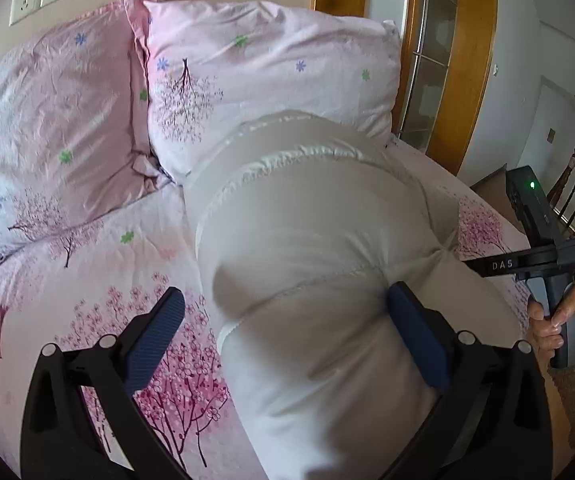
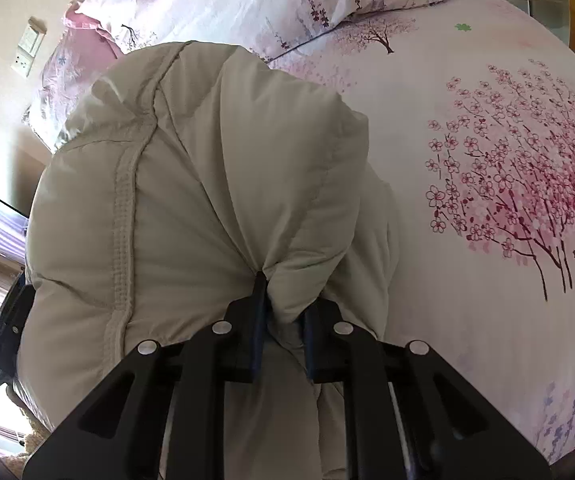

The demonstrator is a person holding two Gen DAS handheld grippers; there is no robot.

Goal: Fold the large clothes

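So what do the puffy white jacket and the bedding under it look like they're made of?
The jacket looks like a padded, down-style garment with a smooth, faintly glossy synthetic shell: stitched quilt lines, puffed sections, sheen on its folds. The filling cannot be seen. The bed cover and pillows look like matte woven cotton or a cotton blend, finely creased, printed with pink blossom trees.

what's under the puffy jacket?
The puffy jacket lies on the floral bedspread, its far end against a pillow. The bedspread beneath it is covered; anything else there can't be seen.
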